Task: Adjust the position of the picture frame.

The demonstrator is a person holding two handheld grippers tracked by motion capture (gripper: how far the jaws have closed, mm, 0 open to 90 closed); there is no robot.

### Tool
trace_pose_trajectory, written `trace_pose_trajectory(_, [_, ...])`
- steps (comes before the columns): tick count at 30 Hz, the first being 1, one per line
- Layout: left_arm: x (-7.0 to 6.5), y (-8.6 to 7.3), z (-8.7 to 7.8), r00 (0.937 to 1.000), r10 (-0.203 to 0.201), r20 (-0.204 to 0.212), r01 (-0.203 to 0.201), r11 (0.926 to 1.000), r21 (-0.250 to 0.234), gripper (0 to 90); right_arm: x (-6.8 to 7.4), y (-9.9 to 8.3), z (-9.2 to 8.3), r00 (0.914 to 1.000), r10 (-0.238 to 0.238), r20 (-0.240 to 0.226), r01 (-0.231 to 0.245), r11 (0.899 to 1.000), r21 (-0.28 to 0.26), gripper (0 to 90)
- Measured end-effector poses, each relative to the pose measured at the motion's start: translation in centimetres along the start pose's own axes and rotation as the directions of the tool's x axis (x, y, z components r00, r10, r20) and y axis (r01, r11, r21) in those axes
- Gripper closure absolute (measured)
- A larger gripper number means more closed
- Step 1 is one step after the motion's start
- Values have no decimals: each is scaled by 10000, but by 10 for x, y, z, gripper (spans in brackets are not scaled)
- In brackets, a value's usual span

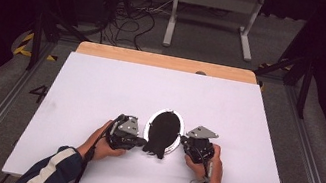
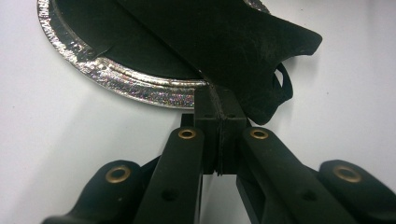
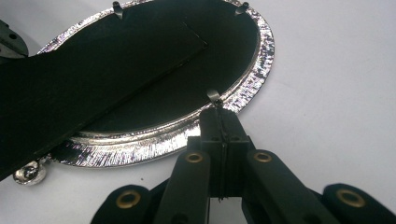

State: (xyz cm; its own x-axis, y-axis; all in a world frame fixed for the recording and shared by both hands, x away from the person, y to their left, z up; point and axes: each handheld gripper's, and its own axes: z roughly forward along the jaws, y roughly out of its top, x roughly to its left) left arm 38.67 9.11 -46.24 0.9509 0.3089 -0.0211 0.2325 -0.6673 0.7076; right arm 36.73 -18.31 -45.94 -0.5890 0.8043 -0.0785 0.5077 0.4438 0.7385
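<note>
Oval picture frame [image 1: 163, 131] face down at lower centre of the white worktop [image 1: 101, 85], back-opening work under way.
Left hand-held gripper [image 1: 143, 142] pinches the black stand flap [image 2: 233, 42] shut; right hand-held gripper [image 1: 184, 139], jaws together, sits at a retaining clip [image 3: 213, 96]; backing still seated.

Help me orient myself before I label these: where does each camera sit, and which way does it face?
High view: above the person's side, looking forward and down on the white table; both forearms, hands and grippers show.
Left gripper view: rides the left gripper, looking along its shut jaws at the frame's black stand flap.
Right gripper view: rides the right gripper, jaws shut at a clip.
All share the oval silver picture frame.
</note>
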Motion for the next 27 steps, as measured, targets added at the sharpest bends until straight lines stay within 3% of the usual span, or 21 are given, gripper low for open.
trace_pose_trajectory(3, [-1, 0, 1, 9998, -172, -115, 171, 9998, -102, 895, -1, 1, 2, 9999, 90, 59, -89, 9999, -56, 900])
trace_pose_trajectory(7, [-8, 6, 3, 9968, 294, -744, -279, 9994, 220, 897, -4, 4, 6, 9996, -64, 273, 67, 9999, -138, 900])
trace_pose_trajectory(9, [-8, 6, 4, 9970, 244, -741, -232, 9996, 168, 897, -5, 4, 7, 9996, -65, 274, 69, 9999, -154, 900])
trace_pose_trajectory(14, [-4, 5, 6, 9985, -390, -382, 384, 9991, -160, 896, -8, 6, 10, 9994, -92, 342, 98, 9998, -165, 900])
trace_pose_trajectory(17, [-6, 6, 7, 9983, -264, -524, 260, 9996, -95, 897, -8, 6, 11, 9989, -135, 459, 143, 9997, -185, 900])
trace_pose_trajectory(24, [-3, 6, 8, 9986, -386, -375, 376, 9989, -262, 897, -9, 6, 12, 9987, -82, 497, 93, 9997, -231, 900])
trace_pose_trajectory(27, [-5, 7, 8, 9981, -371, -501, 361, 9992, -192, 898, -10, 6, 12, 9988, -62, 490, 74, 9997, -245, 900])
